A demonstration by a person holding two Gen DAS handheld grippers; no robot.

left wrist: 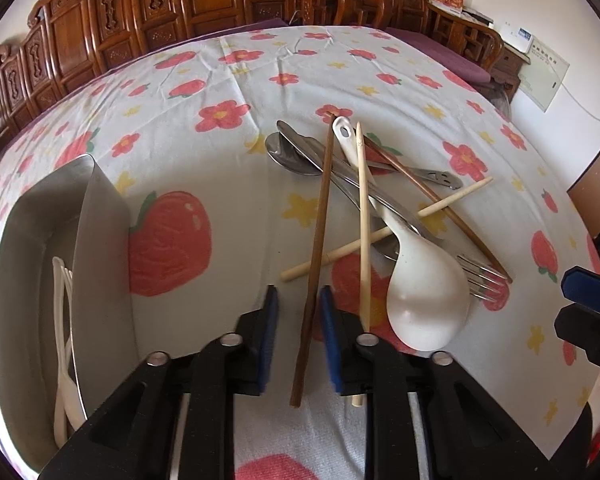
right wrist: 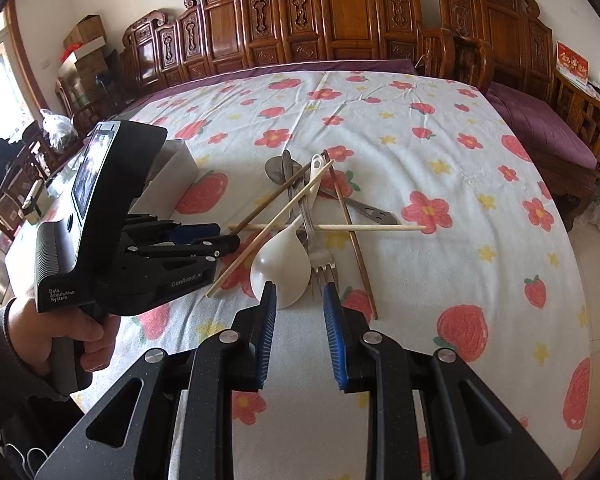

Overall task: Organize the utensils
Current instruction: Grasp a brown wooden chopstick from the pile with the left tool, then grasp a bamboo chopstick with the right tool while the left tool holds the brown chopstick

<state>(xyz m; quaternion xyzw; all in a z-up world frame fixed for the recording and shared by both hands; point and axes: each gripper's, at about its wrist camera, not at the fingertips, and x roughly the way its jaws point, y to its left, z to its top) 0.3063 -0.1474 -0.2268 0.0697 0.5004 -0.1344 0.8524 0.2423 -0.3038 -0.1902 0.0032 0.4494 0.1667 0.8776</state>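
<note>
White spoon (left wrist: 426, 300), strawberry-patterned cloth (left wrist: 228, 76)

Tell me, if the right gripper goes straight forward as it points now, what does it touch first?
Probably the white spoon bowl, just ahead of the open right gripper, with the fork tines beside it; depth is uncertain.

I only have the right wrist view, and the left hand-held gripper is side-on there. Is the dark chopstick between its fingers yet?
Observer: Yes. The dark chopstick lies between the open fingers of the left hand-held gripper, and it is not clamped.
Operator: Is anything else near those fingers?
Observer: A pale chopstick passes beneath its right-hand finger.
Operator: What sits to the left of it?
Observer: A metal tray holding white plastic utensils.
</note>
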